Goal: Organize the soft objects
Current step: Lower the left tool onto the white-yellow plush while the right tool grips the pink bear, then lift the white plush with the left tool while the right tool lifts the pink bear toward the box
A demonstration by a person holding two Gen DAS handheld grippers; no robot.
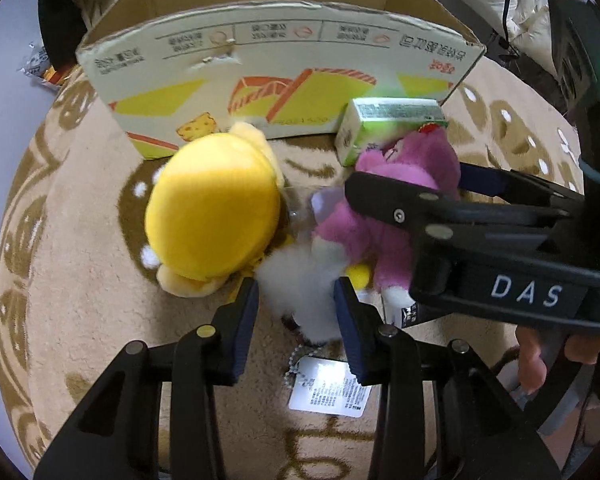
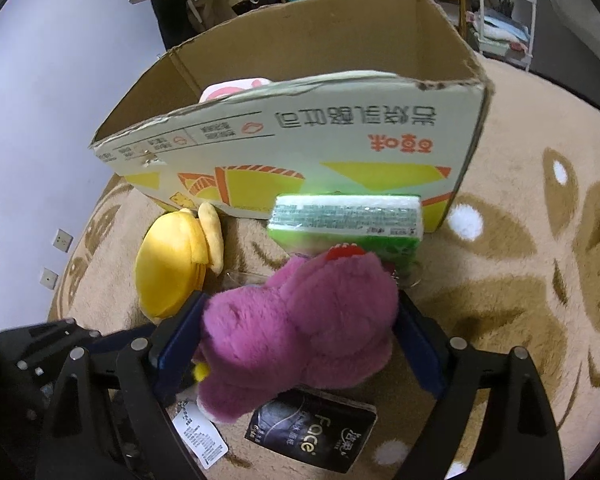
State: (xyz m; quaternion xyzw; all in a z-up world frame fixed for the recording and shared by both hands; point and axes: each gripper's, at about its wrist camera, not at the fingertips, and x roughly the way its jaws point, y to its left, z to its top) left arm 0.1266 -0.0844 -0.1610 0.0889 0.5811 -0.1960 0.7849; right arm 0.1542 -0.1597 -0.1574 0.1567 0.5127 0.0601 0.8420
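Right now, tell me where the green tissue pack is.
In the right wrist view the green tissue pack lies on the rug against the cardboard box, just behind the pink plush.

rug (image 2: 500, 280) | wall sockets (image 2: 62, 240) | white rack (image 2: 504, 12)

Left wrist cam looks steeply down along its own fingers, close over the rug (image 1: 80, 240), facing the printed front wall of the cardboard box (image 1: 280, 64), with the right gripper (image 1: 404, 184) cutting in from the right edge. Right wrist cam sits just as close, angled down at the same box (image 2: 300, 136) wall from further right, high enough to see inside it. Shared: purple plush (image 2: 300, 328), yellow plush (image 2: 172, 264), green pack (image 2: 348, 220), box front, rug.
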